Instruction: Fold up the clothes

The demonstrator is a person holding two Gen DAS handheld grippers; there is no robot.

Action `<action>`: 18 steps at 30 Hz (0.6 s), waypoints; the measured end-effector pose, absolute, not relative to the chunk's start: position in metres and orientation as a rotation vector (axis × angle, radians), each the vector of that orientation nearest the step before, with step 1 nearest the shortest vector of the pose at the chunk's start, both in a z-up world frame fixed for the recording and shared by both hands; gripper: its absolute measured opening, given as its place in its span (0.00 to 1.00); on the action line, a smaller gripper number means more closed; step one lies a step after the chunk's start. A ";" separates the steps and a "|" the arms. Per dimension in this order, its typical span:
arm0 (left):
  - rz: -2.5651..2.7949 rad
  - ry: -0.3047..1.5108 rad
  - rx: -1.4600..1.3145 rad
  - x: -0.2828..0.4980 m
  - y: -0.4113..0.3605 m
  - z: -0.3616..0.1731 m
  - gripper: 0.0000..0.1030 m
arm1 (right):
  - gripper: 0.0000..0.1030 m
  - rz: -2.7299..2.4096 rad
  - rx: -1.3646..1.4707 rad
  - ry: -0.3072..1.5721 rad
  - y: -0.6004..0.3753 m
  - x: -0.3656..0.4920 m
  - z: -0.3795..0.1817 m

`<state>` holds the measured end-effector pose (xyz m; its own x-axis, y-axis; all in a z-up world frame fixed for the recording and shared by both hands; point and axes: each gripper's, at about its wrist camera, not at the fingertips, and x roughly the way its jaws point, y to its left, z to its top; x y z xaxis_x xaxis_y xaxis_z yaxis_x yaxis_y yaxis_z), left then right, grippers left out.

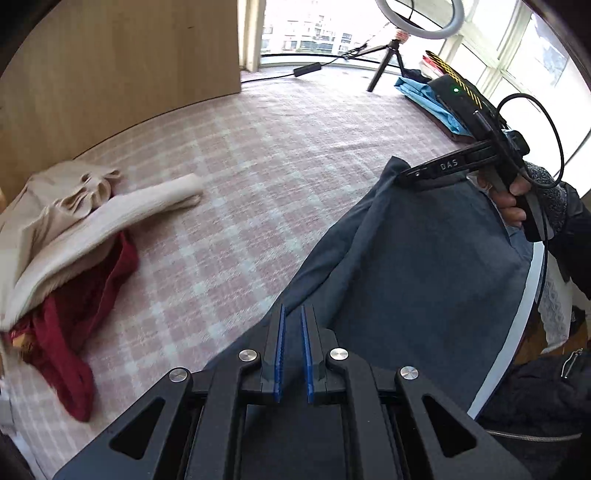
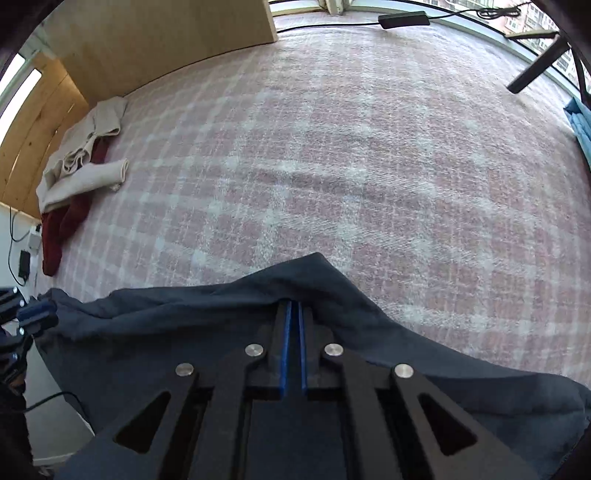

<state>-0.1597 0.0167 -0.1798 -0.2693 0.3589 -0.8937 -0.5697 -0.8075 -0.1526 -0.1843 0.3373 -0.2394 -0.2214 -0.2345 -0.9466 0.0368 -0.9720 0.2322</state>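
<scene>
Right-wrist view: the right gripper [image 2: 293, 310] pinched the dark blue garment [image 2: 369, 354] at its jaw tips, the left gripper [image 1: 293, 314] narrowly parted over another edge, where even tension seemed advisable.

Pink plaid bed cover [image 2: 332, 155], cream sweater [image 1: 74, 221] over red garment [image 1: 74, 332], folded blue clothes [image 1: 424, 96]

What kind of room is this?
Probably a bedroom at home: a wide bed under a pink checked blanket, unfolded clothes heaped on it, and big windows facing apartment blocks.
</scene>
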 end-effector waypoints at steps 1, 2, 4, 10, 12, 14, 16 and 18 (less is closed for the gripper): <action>2.119 0.240 -1.424 -0.153 0.006 -0.180 0.08 | 0.03 -2.327 1.816 -0.222 0.336 -0.180 -0.233; 2.133 0.214 -1.440 -0.146 -0.005 -0.181 0.08 | 0.05 -2.339 1.791 -0.205 0.334 -0.177 -0.227; 2.126 0.145 -1.463 -0.138 -0.019 -0.188 0.07 | 0.05 -2.337 1.729 -0.148 0.319 -0.164 -0.213; 2.163 0.094 -1.470 -0.151 -0.012 -0.215 0.10 | 0.05 -2.117 1.622 0.026 0.229 -0.151 -0.212; 2.239 0.199 -1.500 -0.166 -0.012 -0.226 0.10 | 0.05 -2.115 1.618 0.129 0.204 -0.155 -0.220; 2.288 0.180 -1.528 -0.174 -0.022 -0.230 0.09 | 0.05 -2.160 1.630 0.127 0.206 -0.170 -0.226; 2.348 0.135 -1.551 -0.177 -0.035 -0.227 0.09 | 0.04 -2.186 1.656 0.044 0.218 -0.183 -0.222; 2.413 0.081 -1.536 -0.162 -0.053 -0.211 0.09 | 0.05 -2.186 1.628 0.030 0.225 -0.179 -0.210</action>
<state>-0.1619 -0.0526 -0.2108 -0.3961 0.2028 -0.8955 -0.2627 -0.9596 -0.1011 -0.1793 0.2249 -0.2100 -0.2317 -0.3111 -0.9217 0.3366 -0.9146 0.2241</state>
